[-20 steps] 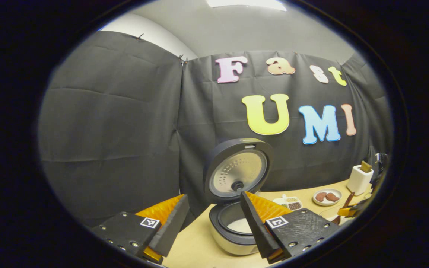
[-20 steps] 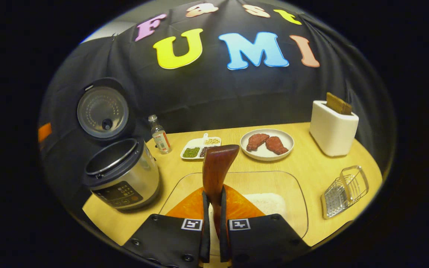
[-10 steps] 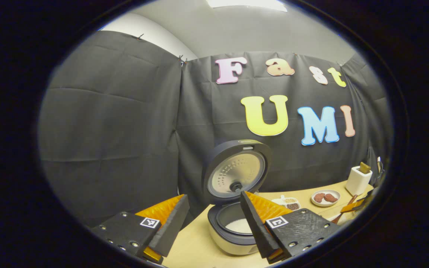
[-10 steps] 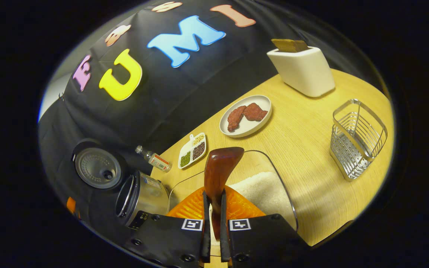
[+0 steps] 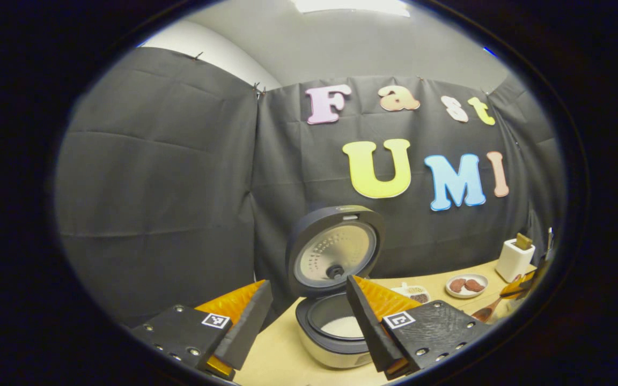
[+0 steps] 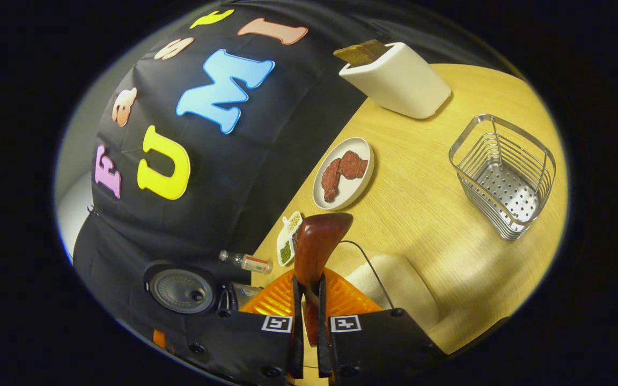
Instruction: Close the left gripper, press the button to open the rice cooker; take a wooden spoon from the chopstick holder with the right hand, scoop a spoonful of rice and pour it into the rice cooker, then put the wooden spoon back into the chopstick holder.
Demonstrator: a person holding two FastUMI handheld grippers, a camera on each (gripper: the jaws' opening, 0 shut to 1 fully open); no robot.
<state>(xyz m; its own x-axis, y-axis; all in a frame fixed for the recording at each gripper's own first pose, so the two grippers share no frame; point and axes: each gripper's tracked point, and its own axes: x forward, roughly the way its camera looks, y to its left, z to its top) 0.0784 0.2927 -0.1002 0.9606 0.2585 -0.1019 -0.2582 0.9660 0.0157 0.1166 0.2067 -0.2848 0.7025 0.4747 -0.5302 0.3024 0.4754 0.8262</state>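
Right gripper view: right tool (image 6: 309,327) clamps wooden spoon (image 6: 317,244) over the table; chopstick holder (image 6: 505,174) well apart. Left tool (image 5: 309,316) gapes empty near open rice cooker (image 5: 333,332). Step: return spoon; next, align handle above holder.

Wooden table (image 6: 421,209) under rice cooker (image 5: 336,338), plate (image 6: 344,172), wire basket (image 6: 505,174).

Right tongs (image 6: 309,300) apparently rolled further
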